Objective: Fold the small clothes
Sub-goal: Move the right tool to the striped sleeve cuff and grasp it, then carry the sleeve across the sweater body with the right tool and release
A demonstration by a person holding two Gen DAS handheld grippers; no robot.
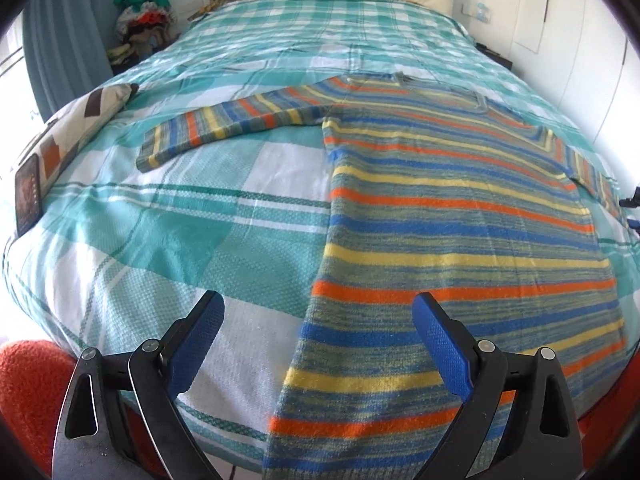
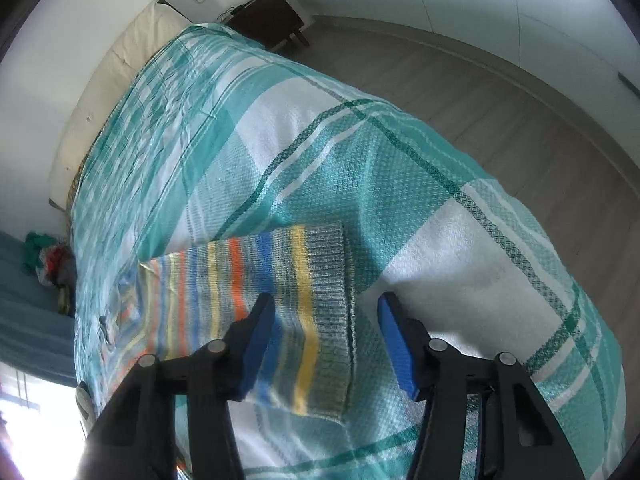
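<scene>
A striped knit sweater (image 1: 452,216) in blue, orange, yellow and grey lies flat on the bed, hem toward me, one sleeve (image 1: 240,124) stretched out to the left. My left gripper (image 1: 318,336) is open and empty, hovering above the sweater's lower left edge near the hem. In the right wrist view the other sleeve (image 2: 280,300) lies on the bedspread with its grey ribbed cuff (image 2: 330,280) at the end. My right gripper (image 2: 326,340) is open and empty, its jaws standing either side of the cuff just above it.
The bed has a teal and white plaid bedspread (image 1: 168,220). A patterned cushion (image 1: 80,128) and a dark tablet-like object (image 1: 28,196) lie at the left edge. A pile of clothes (image 1: 140,20) sits beside the bed. A dark nightstand (image 2: 268,20) and wood floor (image 2: 500,120) are on the right.
</scene>
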